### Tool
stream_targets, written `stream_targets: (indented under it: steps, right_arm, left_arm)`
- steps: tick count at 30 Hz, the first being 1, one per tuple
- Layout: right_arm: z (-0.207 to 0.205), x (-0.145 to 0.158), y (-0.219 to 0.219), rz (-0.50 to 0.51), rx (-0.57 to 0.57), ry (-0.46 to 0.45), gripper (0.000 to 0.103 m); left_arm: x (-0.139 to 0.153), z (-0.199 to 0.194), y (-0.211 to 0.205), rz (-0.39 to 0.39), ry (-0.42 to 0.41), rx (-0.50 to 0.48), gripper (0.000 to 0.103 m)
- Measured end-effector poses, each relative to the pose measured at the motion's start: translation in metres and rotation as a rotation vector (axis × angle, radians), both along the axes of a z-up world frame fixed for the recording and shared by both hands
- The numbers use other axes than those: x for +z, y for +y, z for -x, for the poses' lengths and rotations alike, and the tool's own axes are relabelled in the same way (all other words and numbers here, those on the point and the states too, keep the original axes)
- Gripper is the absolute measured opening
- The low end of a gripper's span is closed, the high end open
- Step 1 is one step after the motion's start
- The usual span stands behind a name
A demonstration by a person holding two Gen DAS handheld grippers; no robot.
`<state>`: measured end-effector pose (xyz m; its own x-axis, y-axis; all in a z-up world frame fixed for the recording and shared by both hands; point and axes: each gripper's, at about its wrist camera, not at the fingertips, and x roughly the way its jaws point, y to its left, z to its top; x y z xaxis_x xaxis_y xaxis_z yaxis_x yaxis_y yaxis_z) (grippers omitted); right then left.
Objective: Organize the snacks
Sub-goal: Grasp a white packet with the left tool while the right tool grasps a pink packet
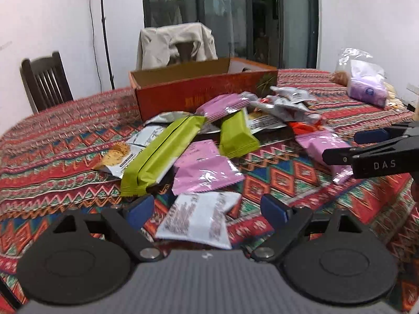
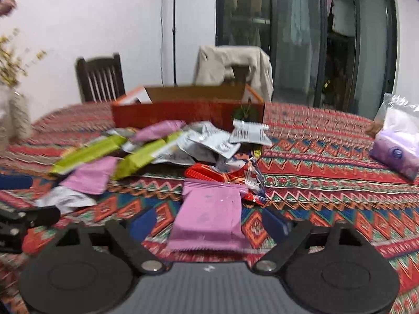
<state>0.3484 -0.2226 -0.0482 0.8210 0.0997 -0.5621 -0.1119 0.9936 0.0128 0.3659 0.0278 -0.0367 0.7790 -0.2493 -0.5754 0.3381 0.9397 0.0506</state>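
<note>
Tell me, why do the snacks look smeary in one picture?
Right wrist view: motion blur smears the green packets and the orange box. Left wrist view: sharper, with glare spots on the pink packet. Both bend at the edges, fisheye style.

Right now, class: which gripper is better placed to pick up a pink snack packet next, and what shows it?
The right gripper. Its open jaws already straddle a pink packet. The left gripper, also open, frames a white packet, with the pink packets farther ahead.
</note>
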Motion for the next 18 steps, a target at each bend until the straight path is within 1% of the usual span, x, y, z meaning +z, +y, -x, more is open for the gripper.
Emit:
stream_targets:
  steps: [1, 2, 3, 4, 5, 6, 9, 13, 15, 18]
  right_arm:
    - [-0.007, -0.003, 0.000, -0.001, -0.004, 0.013, 0.082]
    - [-0.014, -0.006, 0.000, -0.003, -0.004, 0.021, 0.081]
    - [-0.020, -0.009, 0.000, -0.003, 0.000, 0.031, 0.079]
    - [-0.023, -0.012, 0.001, -0.001, 0.004, 0.041, 0.078]
    - [-0.027, -0.014, 0.001, 0.003, 0.011, 0.052, 0.072]
    - [-0.030, -0.016, 0.002, 0.003, 0.027, 0.059, 0.064]
    - [-0.032, -0.016, 0.002, 0.006, 0.045, 0.063, 0.064]
    - [-0.026, -0.016, -0.002, -0.002, 0.083, 0.063, 0.062]
    - [-0.015, -0.015, -0.006, -0.008, 0.105, 0.059, 0.062]
    - [0.014, -0.014, -0.015, -0.008, 0.133, 0.049, 0.062]
  left_arm:
    - [-0.002, -0.006, 0.002, 0.009, 0.014, 0.000, 0.087]
    - [-0.004, -0.011, 0.004, 0.020, 0.035, -0.003, 0.080]
    - [-0.006, -0.015, 0.005, 0.035, 0.064, 0.004, 0.075]
    - [-0.008, -0.019, 0.008, 0.052, 0.092, 0.009, 0.063]
    - [-0.010, -0.022, 0.009, 0.064, 0.109, 0.017, 0.056]
    - [-0.011, -0.022, 0.010, 0.073, 0.110, 0.028, 0.056]
    - [-0.011, -0.016, 0.008, 0.068, 0.100, 0.033, 0.050]
    - [-0.010, 0.004, 0.005, 0.072, 0.102, 0.053, 0.047]
    - [-0.007, 0.021, 0.002, 0.084, 0.112, 0.074, 0.047]
    - [0.000, 0.052, -0.003, 0.128, 0.109, 0.107, 0.047]
